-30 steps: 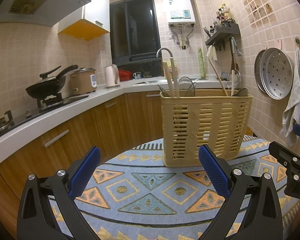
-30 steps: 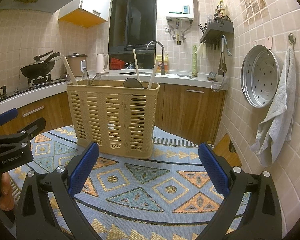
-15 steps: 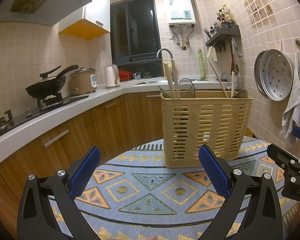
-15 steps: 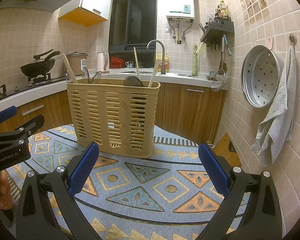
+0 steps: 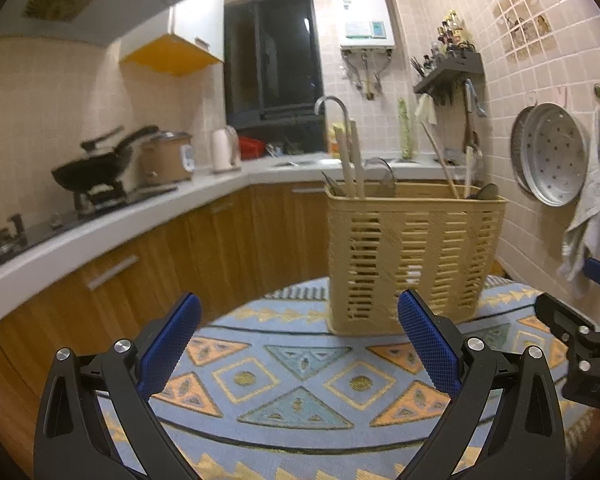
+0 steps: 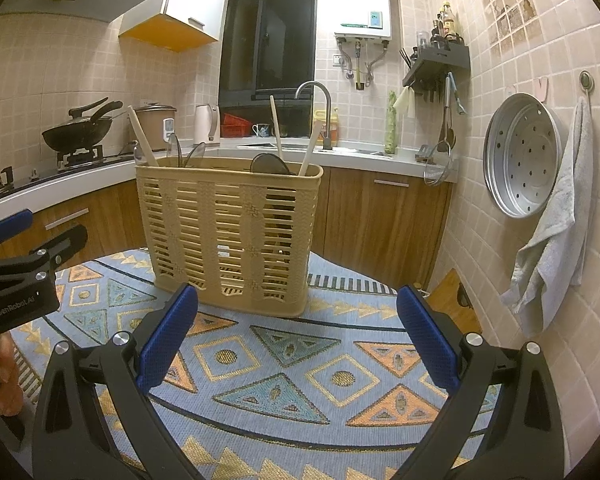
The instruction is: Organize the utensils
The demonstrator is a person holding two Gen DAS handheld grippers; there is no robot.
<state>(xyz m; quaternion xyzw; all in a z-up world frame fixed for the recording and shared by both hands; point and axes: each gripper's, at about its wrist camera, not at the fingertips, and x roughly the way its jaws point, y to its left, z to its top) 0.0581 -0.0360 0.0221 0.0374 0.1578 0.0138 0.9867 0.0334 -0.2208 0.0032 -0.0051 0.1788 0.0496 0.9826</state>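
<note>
A tan slatted plastic basket (image 5: 414,256) stands upright on a round table with a blue patterned cloth (image 5: 300,376); it also shows in the right wrist view (image 6: 228,236). Wooden handles (image 6: 278,128) and dark ladle and spatula heads (image 6: 269,164) stick out of its top. My left gripper (image 5: 300,344) is open and empty, a short way in front of the basket. My right gripper (image 6: 296,340) is open and empty, also in front of the basket. Each gripper shows at the edge of the other's view.
A kitchen counter (image 5: 100,224) with a wok (image 5: 88,172), rice cooker and kettle runs along the left. A sink and tap (image 6: 320,108) are at the back. A steamer tray (image 6: 520,156) and towel (image 6: 552,248) hang on the right wall.
The left gripper's view has shifted slightly and is blurred by motion; the basket sits a little further right and up. Both grippers stay open and empty.
</note>
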